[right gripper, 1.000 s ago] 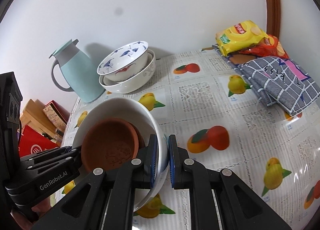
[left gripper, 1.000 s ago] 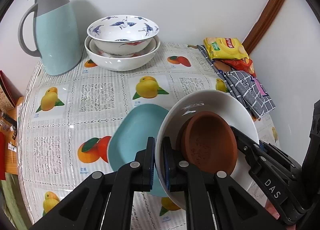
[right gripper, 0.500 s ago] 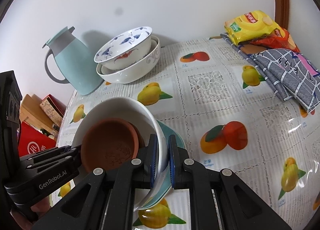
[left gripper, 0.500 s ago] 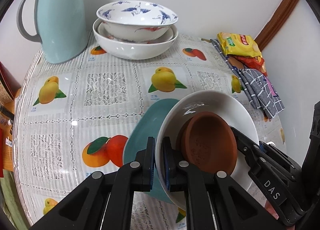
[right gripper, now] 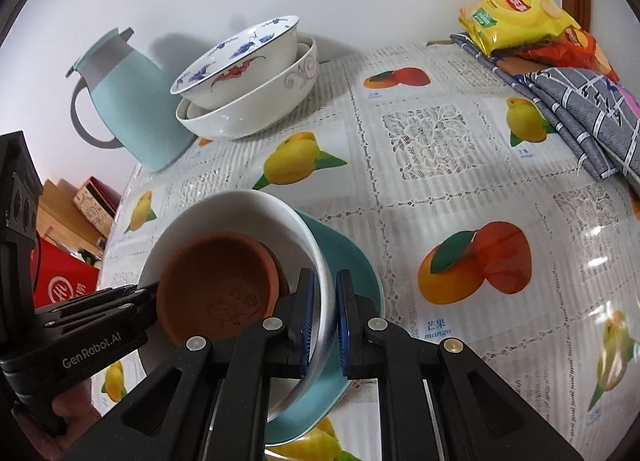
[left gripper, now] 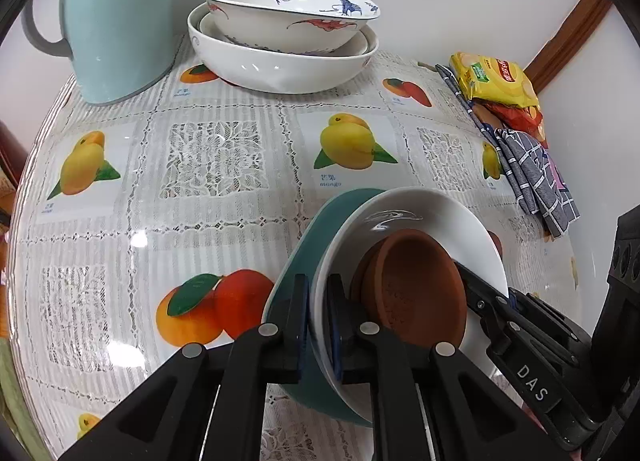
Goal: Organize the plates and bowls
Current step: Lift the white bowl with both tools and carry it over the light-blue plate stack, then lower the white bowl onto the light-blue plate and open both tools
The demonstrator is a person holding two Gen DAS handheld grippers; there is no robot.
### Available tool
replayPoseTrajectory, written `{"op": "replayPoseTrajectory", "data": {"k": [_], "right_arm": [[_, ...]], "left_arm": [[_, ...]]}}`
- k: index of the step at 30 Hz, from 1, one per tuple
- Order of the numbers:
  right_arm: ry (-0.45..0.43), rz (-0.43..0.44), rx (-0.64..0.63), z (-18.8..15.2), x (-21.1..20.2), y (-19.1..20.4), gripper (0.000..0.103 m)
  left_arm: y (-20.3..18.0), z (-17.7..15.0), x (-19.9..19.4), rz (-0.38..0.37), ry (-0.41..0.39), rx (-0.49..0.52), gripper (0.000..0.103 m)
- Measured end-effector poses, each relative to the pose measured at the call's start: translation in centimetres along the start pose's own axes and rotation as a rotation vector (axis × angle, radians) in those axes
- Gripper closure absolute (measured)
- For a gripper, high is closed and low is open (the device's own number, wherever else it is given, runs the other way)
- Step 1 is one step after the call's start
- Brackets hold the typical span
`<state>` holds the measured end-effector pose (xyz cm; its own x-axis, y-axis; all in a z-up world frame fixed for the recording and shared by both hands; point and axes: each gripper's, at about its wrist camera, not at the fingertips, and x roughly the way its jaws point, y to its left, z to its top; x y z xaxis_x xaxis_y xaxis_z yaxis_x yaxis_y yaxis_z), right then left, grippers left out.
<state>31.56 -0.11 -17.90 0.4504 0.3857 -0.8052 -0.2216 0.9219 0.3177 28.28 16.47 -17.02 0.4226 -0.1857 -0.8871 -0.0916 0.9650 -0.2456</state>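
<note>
Both grippers hold one white bowl (left gripper: 420,217) by opposite rims. My left gripper (left gripper: 318,321) is shut on its near rim, and my right gripper (right gripper: 323,315) is shut on the other side (right gripper: 240,205). A small brown clay dish (left gripper: 420,289) lies inside the bowl and also shows in the right wrist view (right gripper: 218,285). The bowl is above a teal plate (left gripper: 300,261) on the table; its teal rim shows in the right wrist view (right gripper: 352,257). At the back stands a blue-crane patterned bowl (left gripper: 288,17) nested in larger white bowls (left gripper: 280,69).
A pale blue jug (left gripper: 116,21) stands at the back left, next to the stacked bowls. Snack packets (left gripper: 496,85) and a grey checked cloth (left gripper: 536,177) lie at the right edge by the wall. The fruit-print tablecloth (left gripper: 212,157) covers the table. Boxes (right gripper: 68,281) sit beyond the left edge.
Both grippers have carried the white bowl with the clay dish forward, towards the stacked bowls and jug, which now look larger. The teal plate now lies under the bowl.
</note>
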Motion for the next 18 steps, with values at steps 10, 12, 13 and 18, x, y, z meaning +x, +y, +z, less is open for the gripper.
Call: {"op": "replayPoseTrajectory", "data": {"k": [10,12,13,18], "right_arm": [[0.009,-0.031,-0.026,0.2,0.0,0.3,0.089],[0.016,-0.026,-0.02,0.2,-0.1,0.1,0.088],[0.02,-0.029,-0.023,0.1,-0.1,0.1,0.088],[-0.028,-0.028,-0.029,0.3,-1.4,0.2,0.082]], "left_arm": [[0.1,0.1,0.1,-0.005,0.011,0.02,0.091],[-0.2,0.0,0.1,0.011,0.012,0.043,0.09],[-0.3,-0.1,0.1,0.022,0.012,0.048,0.088],[-0.3,-0.1,-0.9,0.033,-0.009,0.056,0.083]]}}
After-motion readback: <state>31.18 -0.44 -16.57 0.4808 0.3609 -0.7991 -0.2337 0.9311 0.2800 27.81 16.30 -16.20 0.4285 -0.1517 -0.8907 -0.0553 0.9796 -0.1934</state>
